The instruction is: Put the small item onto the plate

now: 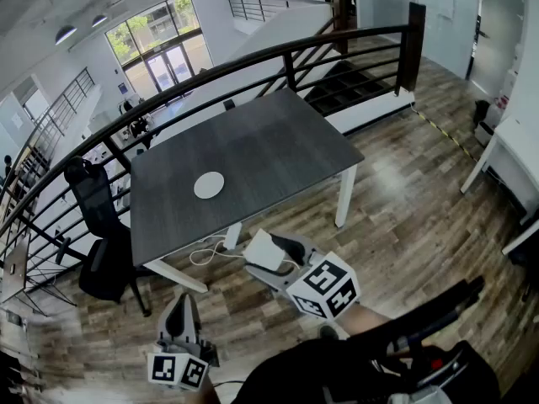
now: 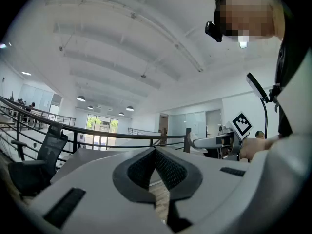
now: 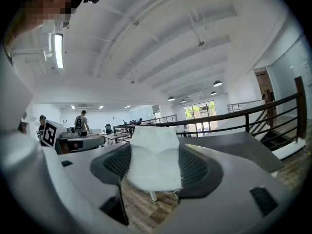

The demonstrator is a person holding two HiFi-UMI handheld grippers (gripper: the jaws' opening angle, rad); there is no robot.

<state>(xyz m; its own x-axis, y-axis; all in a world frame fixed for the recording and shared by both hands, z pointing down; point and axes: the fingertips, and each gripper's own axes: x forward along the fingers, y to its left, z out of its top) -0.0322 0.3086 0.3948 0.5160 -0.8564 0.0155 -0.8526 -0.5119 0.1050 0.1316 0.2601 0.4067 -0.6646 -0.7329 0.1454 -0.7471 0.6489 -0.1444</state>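
Small item (image 3: pixel 155 160): one, white, clamped between the jaws of your right gripper (image 1: pixel 268 255). Both pads press on its sides and it fills the gap between them. You hold it in the air over the wooden floor (image 1: pixel 404 217), just off the near edge of the table (image 1: pixel 278 141) and well apart from the plate (image 1: pixel 209 185). It is not on the plate.

Plate: one, round and white. It lies flat on the table top, toward the left part of the near half. Nothing rests on it and nothing touches it.

Table: one, with a dark grey top. The plate is the only thing on that top.

Grippers: two. Your right one points roughly level toward the table with the item in its grip. Your left gripper (image 1: pixel 181 305) has its jaws together at the tips and nothing between them. You hold it low at the lower left of the head view, over the floor, farther from the table than the right one.

Marker cubes (image 1: pixel 324 287): two, one on each gripper.

Chair (image 1: pixel 97 209): one, a black office chair at the table's left end, beside the dark railing (image 1: pixel 253 61).

Cable (image 1: pixel 206 255): one, white, lying in loops on the floor under the table's near edge.
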